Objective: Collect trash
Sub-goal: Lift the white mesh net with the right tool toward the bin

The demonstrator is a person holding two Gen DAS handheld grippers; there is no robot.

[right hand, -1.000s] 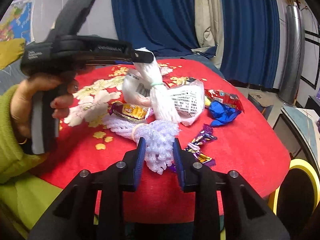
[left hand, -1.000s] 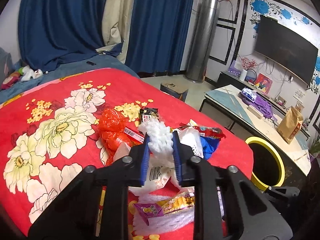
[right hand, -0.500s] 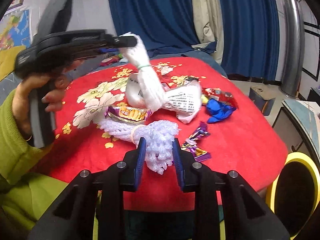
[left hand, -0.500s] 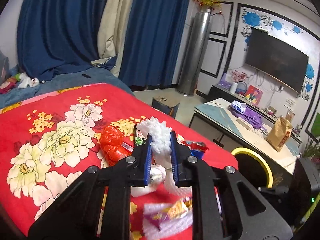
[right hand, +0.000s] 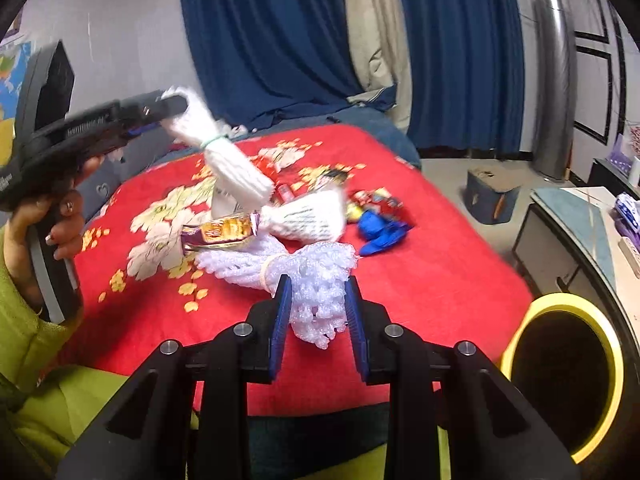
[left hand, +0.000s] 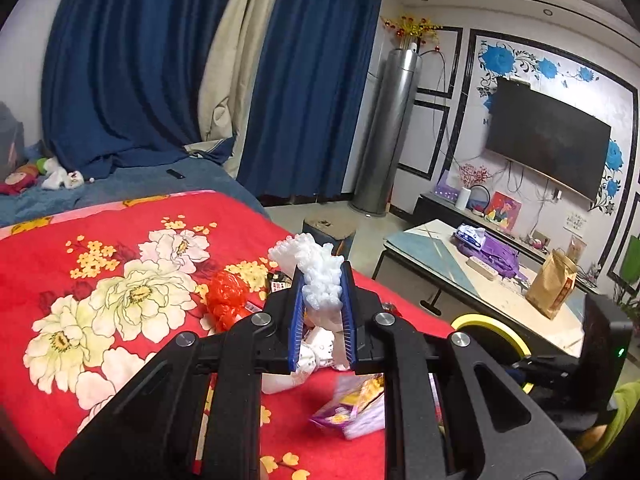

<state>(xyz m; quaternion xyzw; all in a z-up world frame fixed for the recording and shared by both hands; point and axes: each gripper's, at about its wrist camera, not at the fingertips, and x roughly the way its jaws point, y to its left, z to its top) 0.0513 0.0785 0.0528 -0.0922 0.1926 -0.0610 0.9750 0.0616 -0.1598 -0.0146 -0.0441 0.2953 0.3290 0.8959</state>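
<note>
My left gripper point(left hand: 321, 312) is shut on a white foam net sleeve point(left hand: 320, 280) and holds it in the air above the red flowered cloth point(left hand: 80, 264); it also shows in the right wrist view point(right hand: 224, 160), hanging from the left gripper point(right hand: 172, 106). My right gripper point(right hand: 318, 312) is shut on a second white foam net point(right hand: 316, 280) that still lies on the cloth. Loose trash lies beyond: a snack wrapper point(right hand: 220, 232), a printed white bag point(right hand: 308, 216), a blue wrapper point(right hand: 380, 228), an orange bag point(left hand: 226, 300).
A bin with a yellow rim point(right hand: 560, 376) stands at the lower right beside the cloth, also in the left wrist view point(left hand: 488, 332). A coffee table point(left hand: 460, 280) with a brown paper bag point(left hand: 552, 284) stands to the right. Blue curtains hang behind.
My left gripper has lifted the foam sleeve well up off the trash pile. My right gripper stays shut on the other foam net, drawn slightly back and up.
</note>
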